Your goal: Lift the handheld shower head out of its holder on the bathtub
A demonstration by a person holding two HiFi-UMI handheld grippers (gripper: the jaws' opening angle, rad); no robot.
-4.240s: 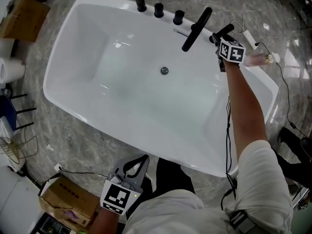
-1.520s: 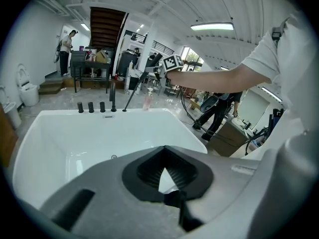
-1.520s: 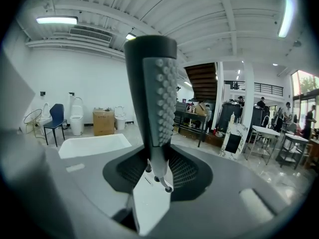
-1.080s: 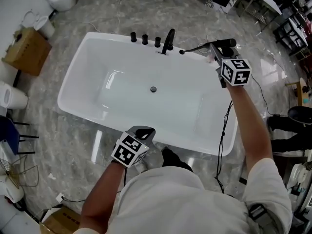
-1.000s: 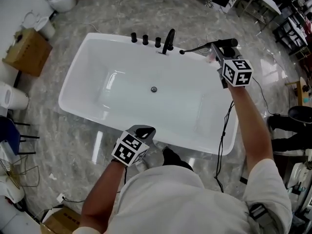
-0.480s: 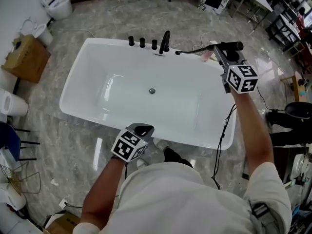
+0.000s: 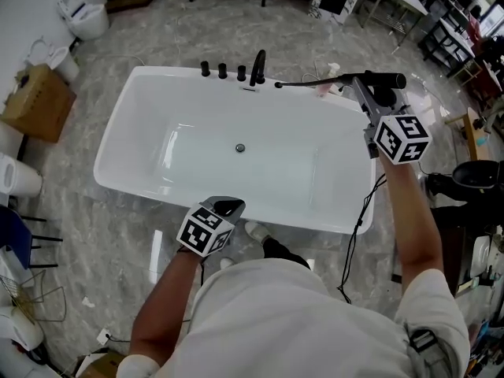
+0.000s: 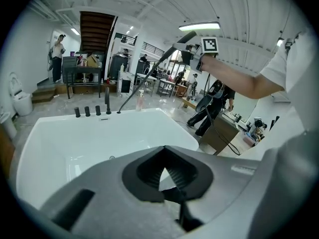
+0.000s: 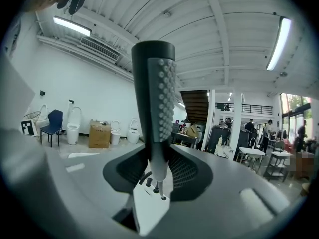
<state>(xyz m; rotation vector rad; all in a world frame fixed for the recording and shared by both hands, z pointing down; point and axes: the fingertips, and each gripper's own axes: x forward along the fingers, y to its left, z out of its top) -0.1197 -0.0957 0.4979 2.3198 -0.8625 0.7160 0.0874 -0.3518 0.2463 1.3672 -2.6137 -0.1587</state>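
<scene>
The black stick-shaped shower head (image 7: 383, 79) hangs in the air beyond the right end of the white bathtub (image 7: 118, 124), with my right gripper (image 7: 376, 93) shut on its handle. Its hose (image 7: 315, 80) runs back to the tub's far rim beside the black spout (image 7: 257, 67) and knobs (image 7: 222, 70). In the right gripper view the nozzle-studded head (image 9: 158, 88) stands upright between the jaws of my right gripper (image 9: 158, 169). My left gripper (image 7: 227, 206) hovers over the tub's near rim, shut and holding nothing; its own view shows the left gripper (image 8: 163, 156) above the tub (image 8: 60, 133) and the raised shower head (image 8: 185, 37).
A pink bottle (image 7: 324, 87) stands on the far rim near the hose. A cardboard box (image 7: 31, 101) and toilets (image 7: 79, 6) sit on the marble floor at left. A cable (image 7: 358, 227) hangs by the tub's right end. Furniture and people fill the far right.
My right gripper has risen and drawn right, away from the tub rim, carrying the shower head; the hose now stretches out behind it. My left gripper has barely shifted.
</scene>
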